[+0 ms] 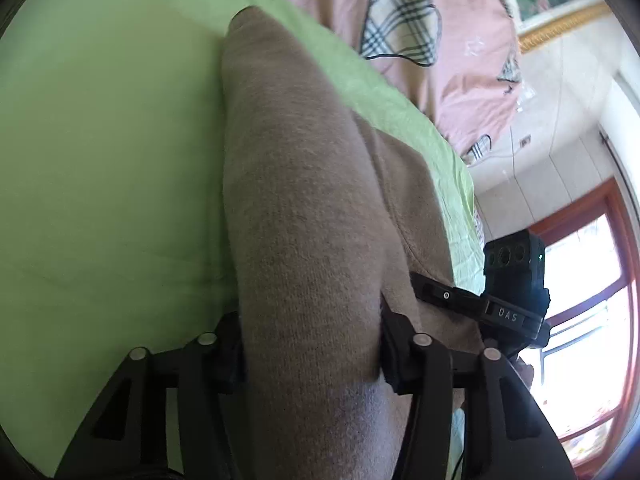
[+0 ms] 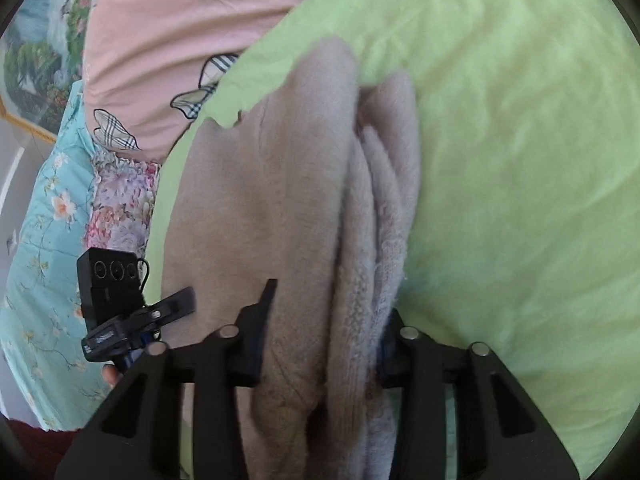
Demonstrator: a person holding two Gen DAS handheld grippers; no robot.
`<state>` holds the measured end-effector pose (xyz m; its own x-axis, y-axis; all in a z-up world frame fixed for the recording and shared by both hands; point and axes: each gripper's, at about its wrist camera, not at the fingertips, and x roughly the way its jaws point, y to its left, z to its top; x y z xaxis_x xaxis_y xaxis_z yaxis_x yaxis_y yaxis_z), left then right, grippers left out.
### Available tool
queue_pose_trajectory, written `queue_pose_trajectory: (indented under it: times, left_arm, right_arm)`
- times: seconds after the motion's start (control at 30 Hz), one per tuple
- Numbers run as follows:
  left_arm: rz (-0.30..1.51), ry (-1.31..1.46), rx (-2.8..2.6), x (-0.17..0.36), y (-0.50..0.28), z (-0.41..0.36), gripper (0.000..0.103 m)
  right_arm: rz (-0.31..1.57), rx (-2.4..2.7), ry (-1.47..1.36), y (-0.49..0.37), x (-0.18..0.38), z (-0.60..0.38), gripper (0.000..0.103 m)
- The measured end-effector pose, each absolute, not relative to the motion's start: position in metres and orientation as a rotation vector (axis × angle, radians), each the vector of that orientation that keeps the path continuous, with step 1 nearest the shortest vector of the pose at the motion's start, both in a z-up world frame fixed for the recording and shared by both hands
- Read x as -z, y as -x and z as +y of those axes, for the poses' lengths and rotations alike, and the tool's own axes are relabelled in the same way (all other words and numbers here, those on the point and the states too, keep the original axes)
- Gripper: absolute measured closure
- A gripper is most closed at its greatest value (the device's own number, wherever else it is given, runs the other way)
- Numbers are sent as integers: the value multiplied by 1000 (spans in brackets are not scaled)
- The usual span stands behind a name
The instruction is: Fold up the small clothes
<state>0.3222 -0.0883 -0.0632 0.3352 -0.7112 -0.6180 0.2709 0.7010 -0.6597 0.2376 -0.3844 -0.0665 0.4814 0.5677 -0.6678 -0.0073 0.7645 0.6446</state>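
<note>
Black linkage arms fill the 6 o'clock edge of both wrist views, and between each pair of fingers runs a thick bunch of taupe fleece. The left gripper (image 1: 312, 344) has its jaws closed on the fleece garment (image 1: 296, 184), which stretches away from it toward 12 o'clock as a long, smooth, rounded fold with a second layer showing along its 3 o'clock side. The right gripper (image 2: 320, 348) is likewise clamped on the fleece garment (image 2: 272, 200); here the cloth shows several stacked plush edges gathered into ridges on the 3 o'clock side, and a broader flat panel at 9 o'clock.

Under the garment lies a light green sheet (image 1: 100, 152), slightly wrinkled. Beyond it, toward 12 to 1 o'clock, sits a pink quilt (image 1: 460, 60) with plaid patches.

Only the left wrist view shows a red-framed window (image 1: 592, 280) at 4 o'clock, pale wall and a gold picture frame (image 1: 560, 24) at 1 o'clock, with the other gripper beside the cloth at 4 o'clock. Only the right wrist view shows a turquoise floral cover (image 2: 44, 240) at 9 o'clock, a landscape painting (image 2: 36, 60) at 10 o'clock, and the stacked fleece edges.
</note>
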Motion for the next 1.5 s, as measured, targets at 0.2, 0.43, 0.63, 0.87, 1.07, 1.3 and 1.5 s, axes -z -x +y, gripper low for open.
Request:
queue_pose_trajectory:
  times: [0.2, 0.43, 0.63, 0.87, 1.07, 1.3, 1.5]
  left_arm:
    - [921, 428, 661, 13, -280, -52, 56]
    - [908, 420, 555, 0, -221, 53, 56]
    - [1006, 563, 467, 60, -202, 109, 46]
    - [921, 568, 426, 40, -191, 138, 42]
    - [937, 604, 363, 42, -217, 152, 42]
    - [952, 594, 349, 46, -222, 143, 42]
    - [967, 541, 339, 47, -264, 123, 43]
  right_arm:
    - [916, -476, -584, -214, 32, -342, 72]
    - [885, -686, -592, -209, 34, -250, 72]
    - [1005, -640, -527, -211, 70, -204, 60]
    - [1007, -494, -389, -202, 32, -217, 47]
    - [923, -373, -331, -237, 3, -202, 48]
    - [844, -400, -346, -244, -12, -192, 93]
    - [886, -349, -324, -237, 12, -220, 93]
